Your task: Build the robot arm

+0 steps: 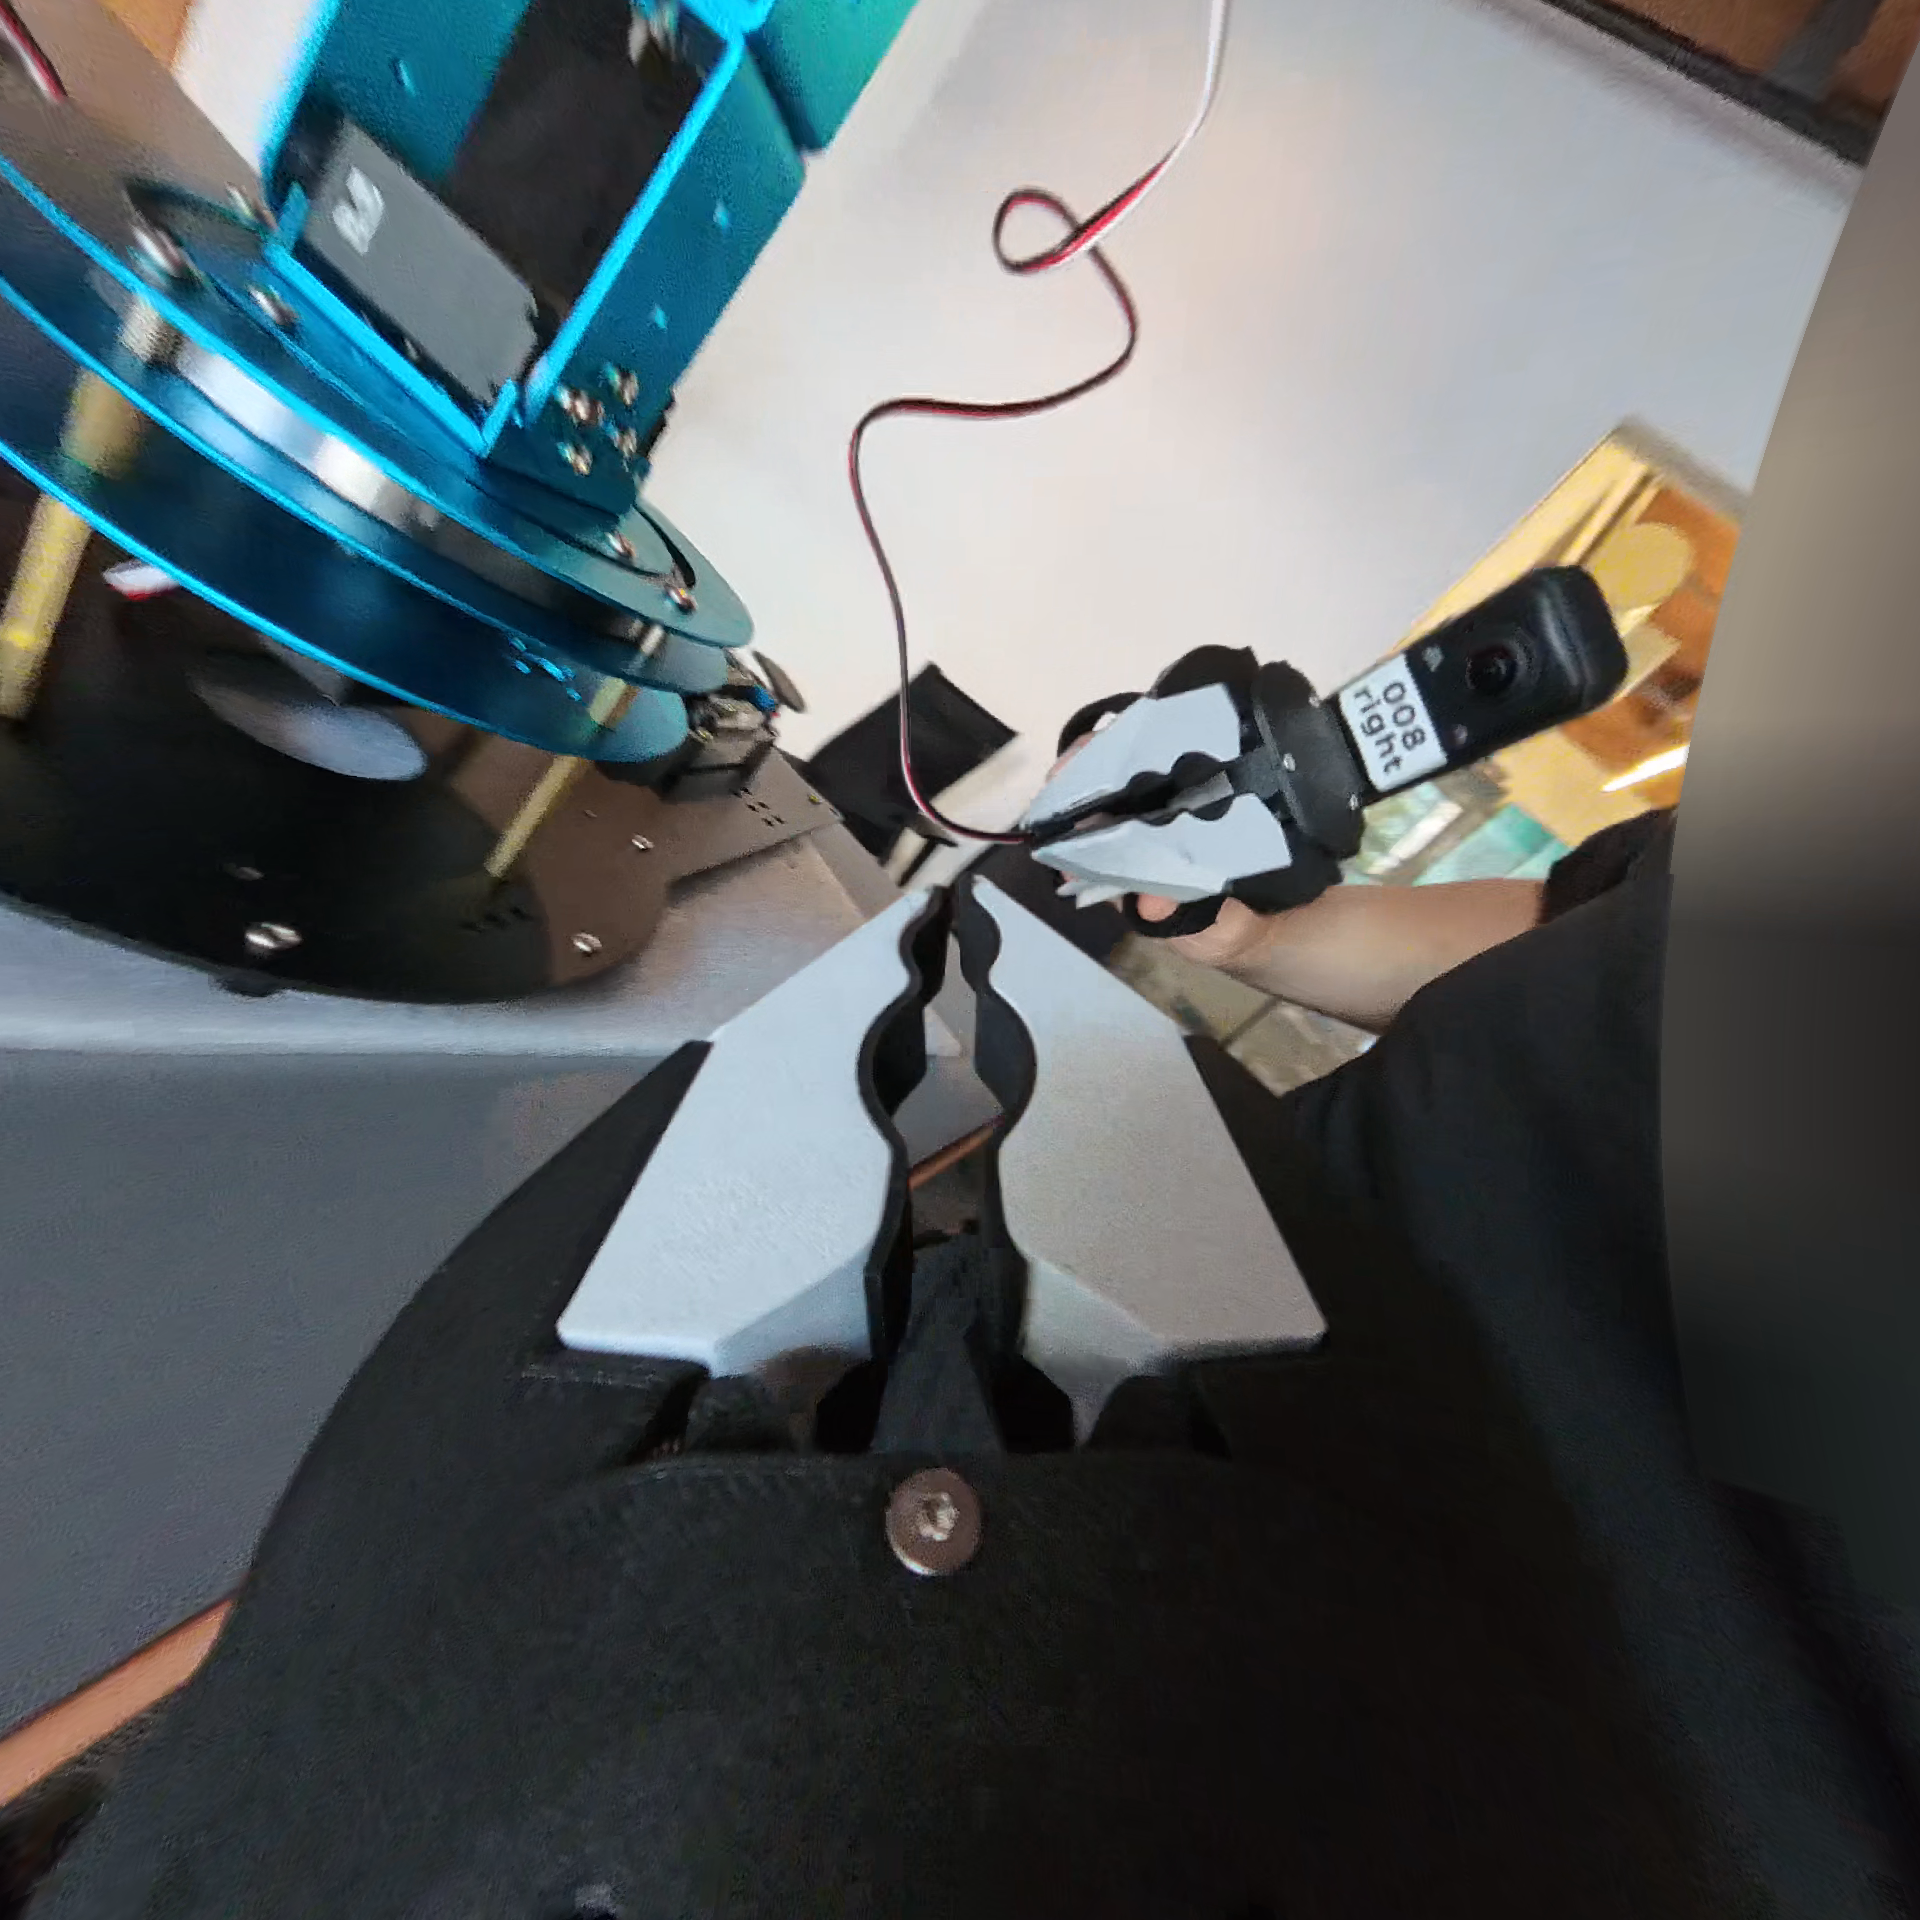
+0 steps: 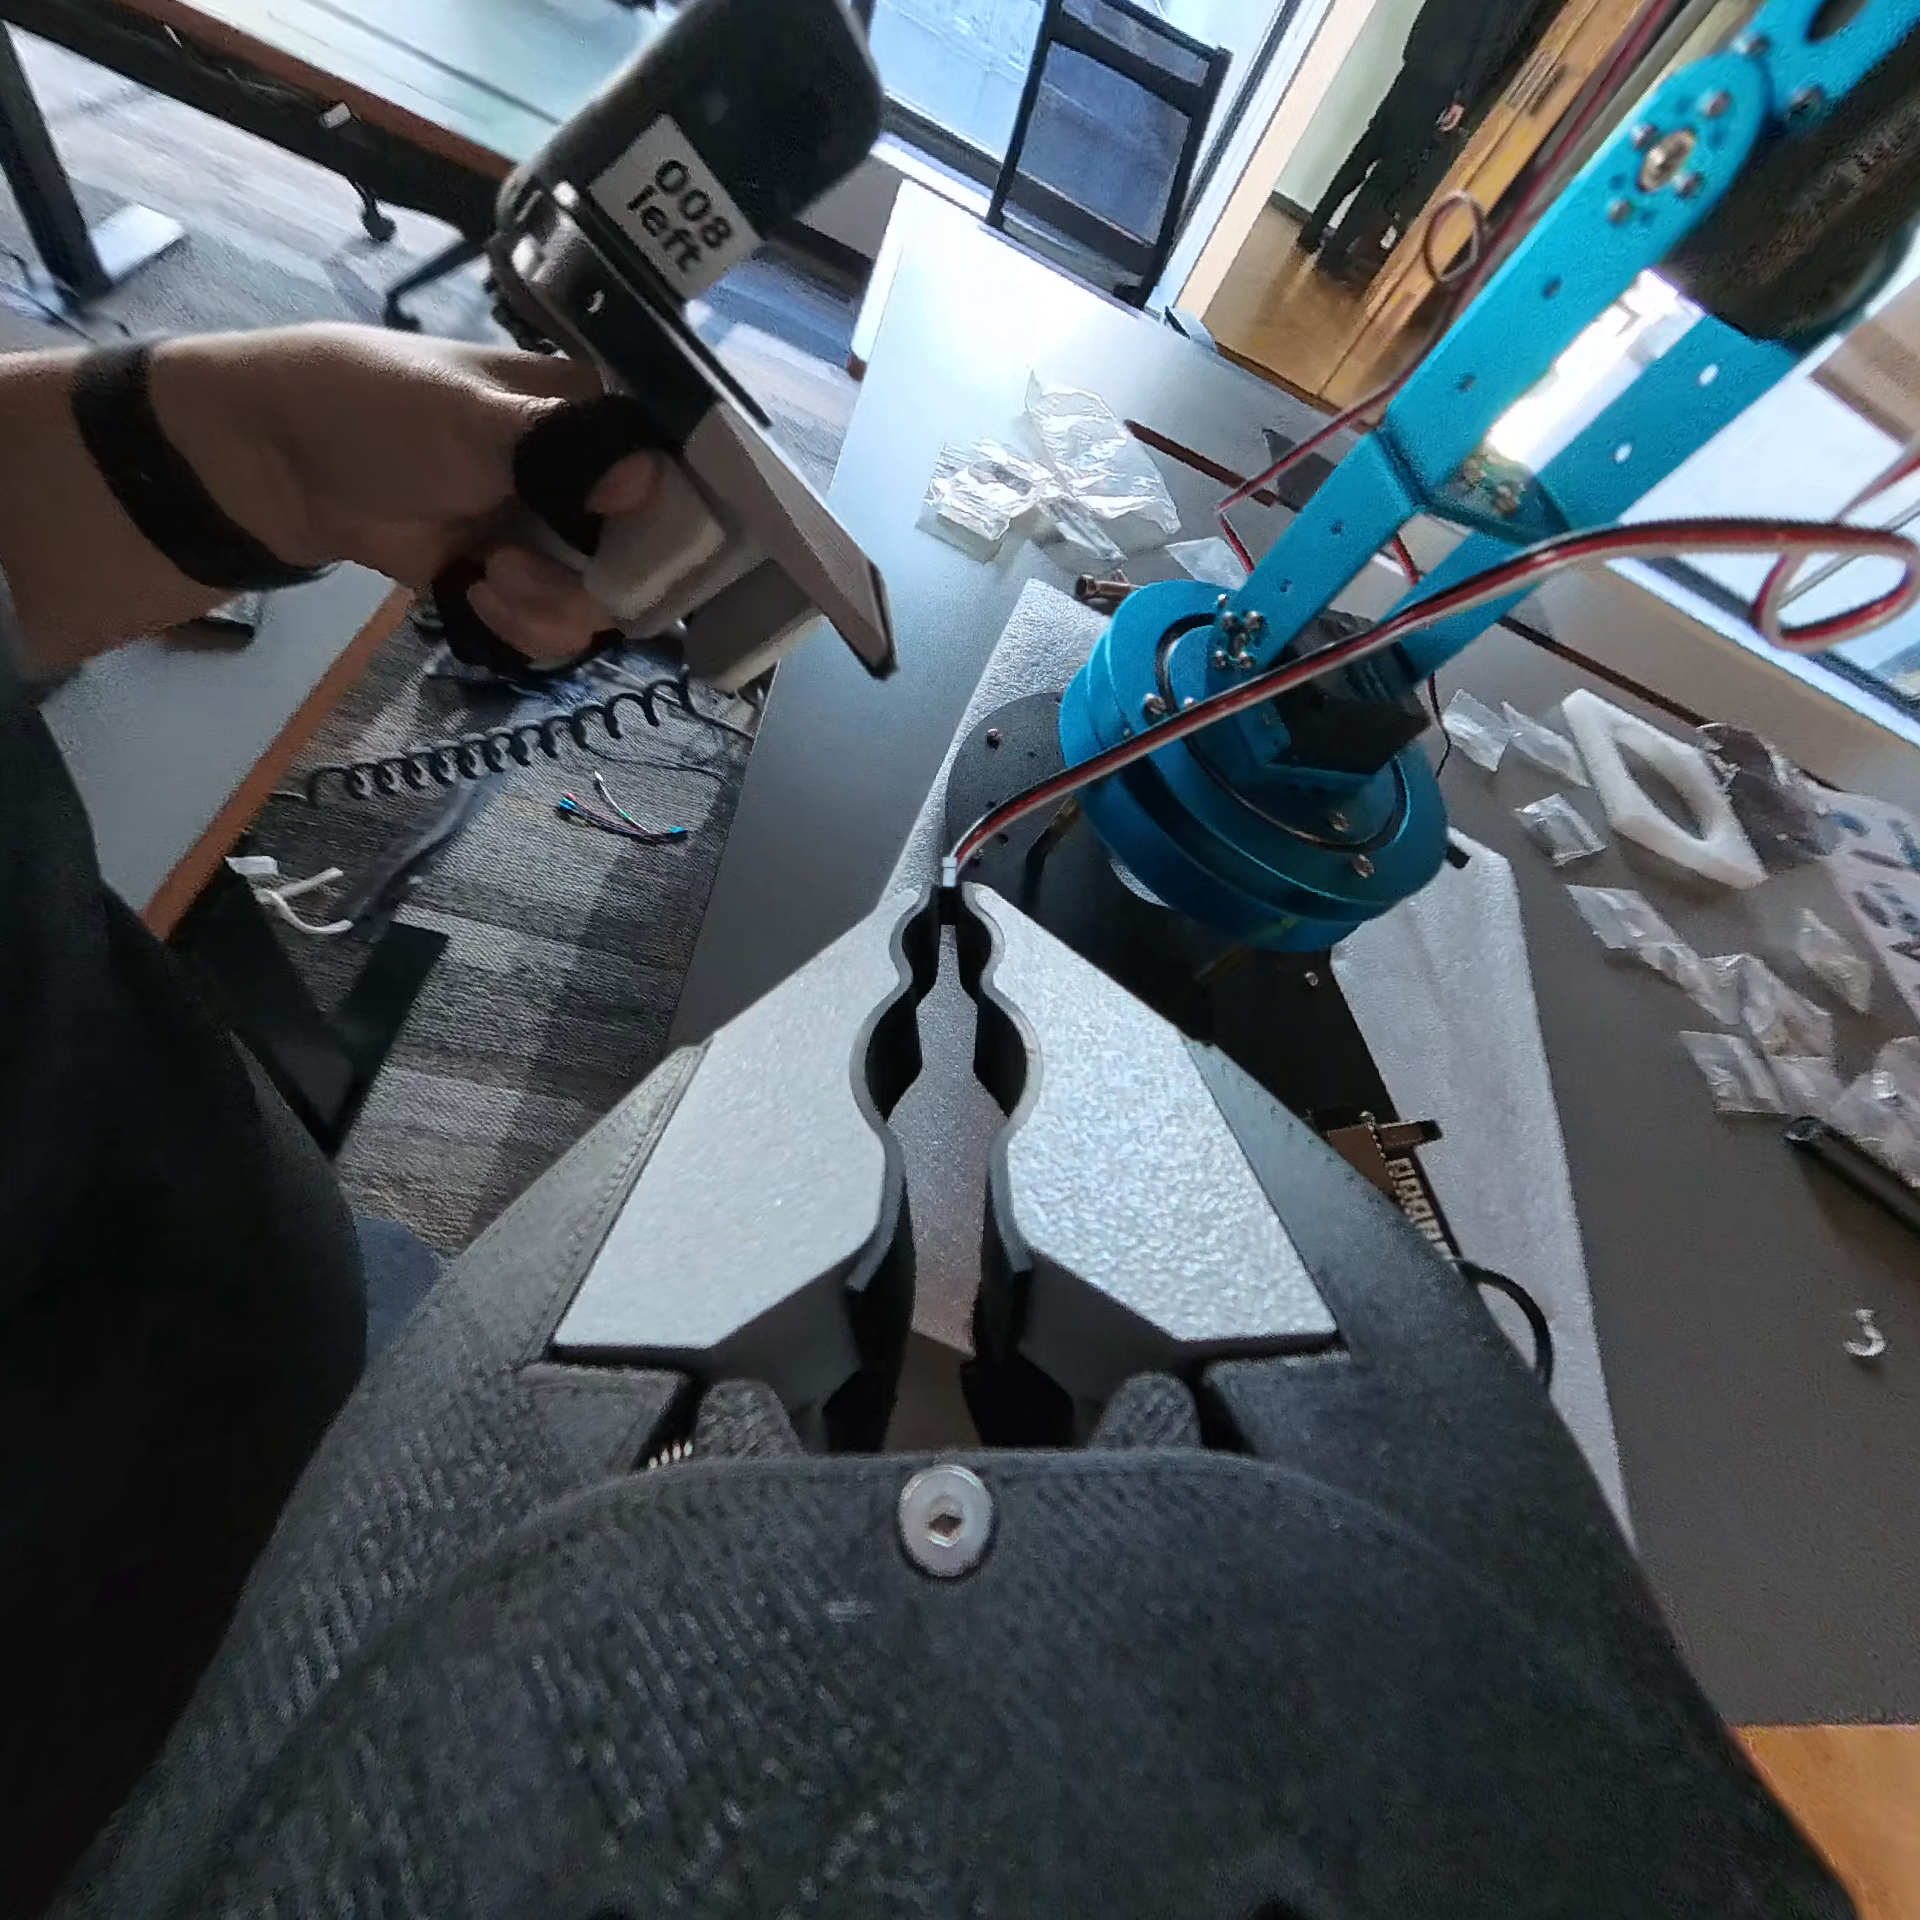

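Observation:
My right gripper is shut on the plug end of a red, white and black servo cable. The cable runs up to a blue metal robot arm on a round blue turntable. The left wrist view also shows the right gripper pinching that cable at its tips. My left gripper is shut, and I see nothing between its fingertips. It sits just below the right gripper, beside the turntable and its black base plate. The right wrist view shows the left gripper up at the left in a hand.
The arm stands on a white foam sheet on a dark table. Small plastic bags and a white foam frame lie around it. A coiled black cable lies on the carpet to the left, and a chair stands beyond. Across from one pair of fingers to the other is roughly 6 centimetres.

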### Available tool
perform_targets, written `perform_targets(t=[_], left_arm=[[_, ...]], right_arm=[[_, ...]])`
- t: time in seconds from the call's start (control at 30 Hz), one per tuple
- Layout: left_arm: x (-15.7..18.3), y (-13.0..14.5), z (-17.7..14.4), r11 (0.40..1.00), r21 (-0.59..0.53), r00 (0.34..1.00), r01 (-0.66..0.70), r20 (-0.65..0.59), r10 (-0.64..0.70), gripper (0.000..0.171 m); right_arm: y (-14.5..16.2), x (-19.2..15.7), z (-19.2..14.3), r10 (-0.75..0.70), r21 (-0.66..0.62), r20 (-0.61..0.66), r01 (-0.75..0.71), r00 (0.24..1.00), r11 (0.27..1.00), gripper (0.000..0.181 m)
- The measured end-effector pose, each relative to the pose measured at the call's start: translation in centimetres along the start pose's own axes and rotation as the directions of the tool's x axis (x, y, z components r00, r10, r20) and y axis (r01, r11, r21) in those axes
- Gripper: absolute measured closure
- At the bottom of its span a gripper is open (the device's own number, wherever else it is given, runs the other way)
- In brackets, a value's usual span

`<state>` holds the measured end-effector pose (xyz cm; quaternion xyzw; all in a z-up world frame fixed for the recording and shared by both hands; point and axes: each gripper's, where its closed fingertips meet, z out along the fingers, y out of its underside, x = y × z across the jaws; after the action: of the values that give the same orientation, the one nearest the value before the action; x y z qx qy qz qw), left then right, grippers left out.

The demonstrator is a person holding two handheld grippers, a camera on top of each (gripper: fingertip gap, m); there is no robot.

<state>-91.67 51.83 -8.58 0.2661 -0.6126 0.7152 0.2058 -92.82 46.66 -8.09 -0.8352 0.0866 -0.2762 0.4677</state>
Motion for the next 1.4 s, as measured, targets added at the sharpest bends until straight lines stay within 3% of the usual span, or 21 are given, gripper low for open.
perform_targets(t=[0.23,0.33,0.6,0.93,1.17,1.27,1.4], left_arm=[[0.4,0.2,2.9,0.944,-0.023,0.936,0.329,-0.127,-0.330,0.156],[0.0,0.6,3.2,0.938,-0.038,0.933,0.345,-0.091,-0.347,0.156],[1.6,0.9,4.8,0.859,-0.115,0.837,0.499,-0.192,-0.512,0.168],[1.0,1.4,5.9,0.844,-0.107,0.825,0.525,-0.179,-0.536,0.171],[0.2,0.2,6.0,0.890,0.028,0.882,0.454,-0.151,-0.446,0.171],[-0.1,-0.2,5.8,0.884,0.074,0.881,0.462,-0.156,-0.447,0.171],[-0.1,-0.8,5.6,0.847,0.105,0.845,0.521,-0.198,-0.496,0.171]], right_arm=[[-0.9,-1.2,0.8,-0.159,-0.061,-0.072,0.155,0.985,0.986,0.179],[-1.1,-0.8,0.6,-0.209,-0.064,-0.110,0.202,0.972,0.977,0.180],[-0.9,-0.8,0.0,-0.446,-0.066,-0.115,0.441,0.888,0.895,0.179],[0.4,-0.4,-0.6,-0.561,-0.065,-0.125,0.557,0.819,0.828,0.178],[1.2,-0.1,-0.6,-0.315,-0.025,-0.118,0.314,0.942,0.949,0.157],[1.2,-0.3,-0.7,-0.089,0.020,-0.090,0.092,0.992,0.996,0.154],[1.0,0.2,-0.3,0.188,0.032,-0.091,-0.186,0.978,0.982,0.152]])
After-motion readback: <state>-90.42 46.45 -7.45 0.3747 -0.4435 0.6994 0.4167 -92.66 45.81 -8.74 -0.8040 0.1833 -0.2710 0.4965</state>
